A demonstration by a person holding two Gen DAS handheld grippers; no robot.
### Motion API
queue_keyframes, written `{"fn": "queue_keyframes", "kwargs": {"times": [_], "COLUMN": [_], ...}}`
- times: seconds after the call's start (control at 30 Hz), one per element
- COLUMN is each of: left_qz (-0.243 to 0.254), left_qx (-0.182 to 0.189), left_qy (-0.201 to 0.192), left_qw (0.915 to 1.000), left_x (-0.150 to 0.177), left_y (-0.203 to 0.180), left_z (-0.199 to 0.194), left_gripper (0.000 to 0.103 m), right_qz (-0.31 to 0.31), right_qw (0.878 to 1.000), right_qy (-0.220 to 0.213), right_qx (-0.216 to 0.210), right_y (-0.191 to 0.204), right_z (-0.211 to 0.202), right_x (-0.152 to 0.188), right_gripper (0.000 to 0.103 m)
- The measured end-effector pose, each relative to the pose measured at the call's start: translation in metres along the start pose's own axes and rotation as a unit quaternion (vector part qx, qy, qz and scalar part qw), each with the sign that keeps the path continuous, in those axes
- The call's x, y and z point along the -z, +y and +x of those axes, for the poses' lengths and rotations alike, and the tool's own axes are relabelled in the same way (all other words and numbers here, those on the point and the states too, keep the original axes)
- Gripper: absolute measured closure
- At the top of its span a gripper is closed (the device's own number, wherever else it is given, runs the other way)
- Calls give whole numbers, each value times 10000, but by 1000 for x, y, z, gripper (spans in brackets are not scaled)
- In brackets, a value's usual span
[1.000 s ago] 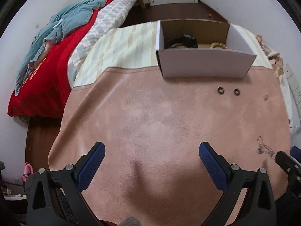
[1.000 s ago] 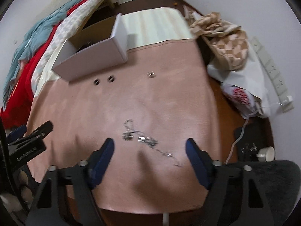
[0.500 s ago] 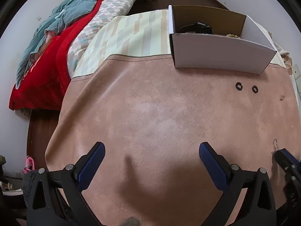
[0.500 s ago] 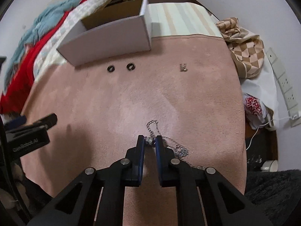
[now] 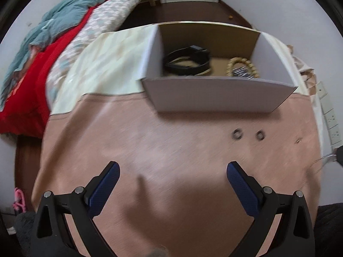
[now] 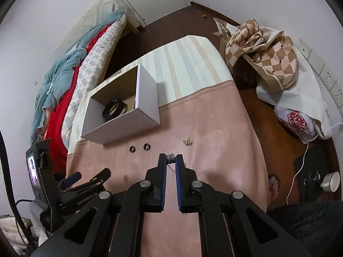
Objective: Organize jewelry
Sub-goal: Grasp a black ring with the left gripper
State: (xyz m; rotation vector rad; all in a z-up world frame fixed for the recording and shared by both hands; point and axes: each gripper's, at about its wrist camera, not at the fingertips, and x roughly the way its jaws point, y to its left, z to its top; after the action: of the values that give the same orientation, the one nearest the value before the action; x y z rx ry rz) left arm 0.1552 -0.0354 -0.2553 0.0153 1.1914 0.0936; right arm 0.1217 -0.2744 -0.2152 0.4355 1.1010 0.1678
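Note:
My right gripper [image 6: 170,159] is shut on a silver chain necklace [image 6: 170,156], pinching its bead at the fingertips and holding it above the pink cloth [image 6: 214,150]. Its chain hangs below between the fingers. My left gripper [image 5: 172,171] is open and empty over the pink cloth [image 5: 150,145]. A white cardboard box [image 5: 214,98] stands at the back and holds a black band [image 5: 186,62] and a beaded bracelet [image 5: 242,67]. The box also shows in the right wrist view [image 6: 122,126]. Two dark rings [image 6: 139,148] and a small earring [image 6: 187,142] lie before the box.
A bed with red and teal covers [image 5: 42,49] lies to the left. A checked cloth pile [image 6: 268,55] and a printed bag [image 6: 298,122] lie on the floor to the right, with a cable [image 6: 300,165] and a cup [image 6: 331,181]. Wall sockets [image 5: 331,117] are at far right.
My right gripper closed on the necklace's bead and lifted it off the cloth, moving toward the box. My left gripper stayed open and swung to face the box.

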Motion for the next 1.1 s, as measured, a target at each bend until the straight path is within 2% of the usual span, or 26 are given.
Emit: {"fn": "queue_keyframes", "kwargs": {"times": [0.2, 0.43, 0.5, 0.57, 0.63, 0.7, 0.9, 1.1], "left_qz": [165, 531, 597, 693, 789, 819, 769, 666], "left_qx": [460, 504, 537, 588, 631, 679, 803, 989], "left_qy": [88, 95, -4, -84, -139, -145, -230, -374], "left_qw": [9988, 9973, 9968, 9958, 9948, 9942, 9935, 9922], "left_x": [-15, -21, -20, -23, -24, -25, -27, -26], "left_y": [-26, -46, -50, -52, -54, -56, -50, -39], "left_z": [18, 30, 28, 27, 25, 24, 20, -4], "left_gripper": [4, 38, 43, 56, 81, 93, 93, 93], "right_qz": [98, 123, 145, 153, 151, 142, 78, -36], "right_qw": [9999, 9998, 9997, 9997, 9996, 9997, 9999, 10000], "right_qy": [103, 123, 139, 152, 161, 156, 81, -36], "right_qx": [2, 123, 133, 144, 148, 149, 129, 8], "right_y": [-9, -16, -18, -18, -18, -17, -10, 2], "right_z": [17, 26, 29, 31, 32, 32, 24, 2], "right_x": [-1, -3, -3, -3, -4, -4, -6, -12], "right_gripper": [95, 95, 95, 95, 95, 95, 95, 95]}}
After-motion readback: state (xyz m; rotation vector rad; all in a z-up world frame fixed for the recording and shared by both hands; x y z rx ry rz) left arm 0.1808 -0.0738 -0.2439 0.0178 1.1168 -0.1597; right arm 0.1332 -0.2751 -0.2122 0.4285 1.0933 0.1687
